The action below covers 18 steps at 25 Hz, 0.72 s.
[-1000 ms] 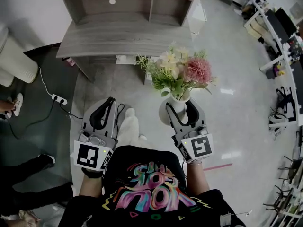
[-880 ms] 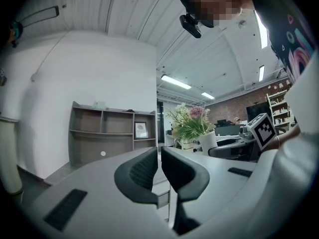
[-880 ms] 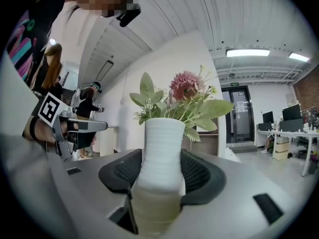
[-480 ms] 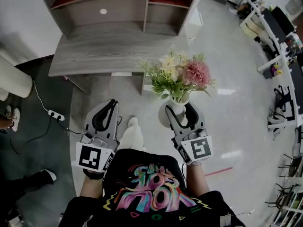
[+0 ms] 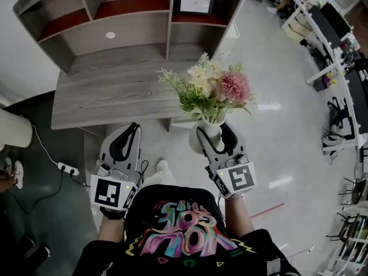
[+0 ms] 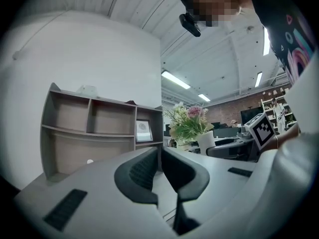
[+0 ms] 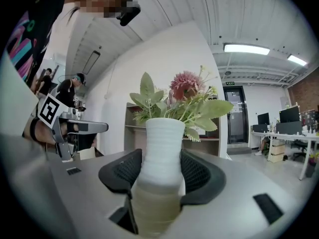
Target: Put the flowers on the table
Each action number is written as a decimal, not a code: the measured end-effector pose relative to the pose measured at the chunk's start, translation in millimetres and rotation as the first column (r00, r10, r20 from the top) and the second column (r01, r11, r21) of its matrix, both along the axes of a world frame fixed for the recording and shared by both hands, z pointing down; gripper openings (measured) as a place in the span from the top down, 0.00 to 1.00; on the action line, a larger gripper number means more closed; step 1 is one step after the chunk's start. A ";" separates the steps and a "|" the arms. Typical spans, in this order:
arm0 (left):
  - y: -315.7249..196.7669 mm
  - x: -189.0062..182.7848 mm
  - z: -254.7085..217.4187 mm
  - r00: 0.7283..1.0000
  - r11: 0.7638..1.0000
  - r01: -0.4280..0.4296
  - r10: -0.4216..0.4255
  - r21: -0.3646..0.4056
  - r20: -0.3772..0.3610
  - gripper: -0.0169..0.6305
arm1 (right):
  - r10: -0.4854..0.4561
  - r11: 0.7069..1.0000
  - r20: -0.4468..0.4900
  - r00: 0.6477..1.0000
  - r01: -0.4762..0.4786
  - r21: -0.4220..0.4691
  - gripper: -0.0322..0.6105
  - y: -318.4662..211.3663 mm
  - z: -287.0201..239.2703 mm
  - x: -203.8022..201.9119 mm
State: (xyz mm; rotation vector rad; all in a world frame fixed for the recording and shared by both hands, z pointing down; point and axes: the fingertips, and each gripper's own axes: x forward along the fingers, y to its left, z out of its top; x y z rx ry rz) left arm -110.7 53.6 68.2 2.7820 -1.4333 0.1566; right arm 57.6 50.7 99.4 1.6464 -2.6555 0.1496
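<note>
Grey wood-grain table [image 5: 109, 94] lies just ahead of the person, with an open shelf unit [image 5: 115, 22] standing along its far edge and pale floor on its right.

The right gripper [image 5: 214, 132] points level and has its jaws spread wide around the white ribbed vase [image 5: 210, 134]. One pad presses on each side of the vase's lower body. A grip that low, with the gripper level, keeps the vase upright and leaves the flowers [image 5: 210, 91] free above the jaws, so nothing gets crushed. From the head view the vase hangs in the air just short of the table's near edge, towards its right end, and the blooms already overlap the tabletop. It is not yet set down.

The left gripper [image 5: 131, 132] is carried beside it, also level. Its jaws are closed tip to tip with nothing between them. It looks to be held out of the way rather than helping, since one gripper is enough for the vase.

What probably remains is to carry the vase forward over the wood, lower it until its base rests flat, and then open the jaws.
</note>
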 end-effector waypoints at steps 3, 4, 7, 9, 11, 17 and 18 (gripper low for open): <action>-12.5 2.1 -9.7 1.000 1.000 -0.014 0.014 -0.001 0.003 0.91 | 0.010 1.000 -0.009 1.000 -0.010 -0.011 0.54 -11.0 -5.9 2.2; -11.9 3.2 -9.0 1.000 1.000 -0.018 0.018 -0.003 0.002 0.91 | 0.011 1.000 -0.010 1.000 -0.011 -0.014 0.54 -10.4 -5.6 2.2; -9.0 6.7 -4.9 1.000 0.999 -0.031 0.031 -0.012 0.002 0.91 | 0.004 0.999 -0.033 0.999 -0.005 -0.035 0.54 -6.0 2.1 3.4; -9.3 9.9 -2.8 0.999 0.999 -0.039 0.039 -0.018 0.002 0.91 | -0.001 0.999 -0.052 0.999 -0.001 -0.038 0.54 -6.2 4.5 4.0; -8.7 13.7 -1.1 0.999 0.999 -0.046 0.046 -0.029 0.000 0.91 | 0.004 1.000 -0.035 0.999 -0.004 -0.014 0.54 -8.9 -3.5 2.9; -5.6 17.9 6.9 0.999 0.998 -0.036 0.036 -0.058 -0.011 0.91 | 0.002 1.000 -0.008 1.000 -0.002 -0.005 0.54 -12.6 -10.0 3.6; -4.6 17.9 7.8 0.999 0.998 -0.032 0.031 -0.060 -0.013 0.91 | 0.000 1.000 -0.008 1.000 0.000 -0.015 0.54 -12.6 -8.4 4.1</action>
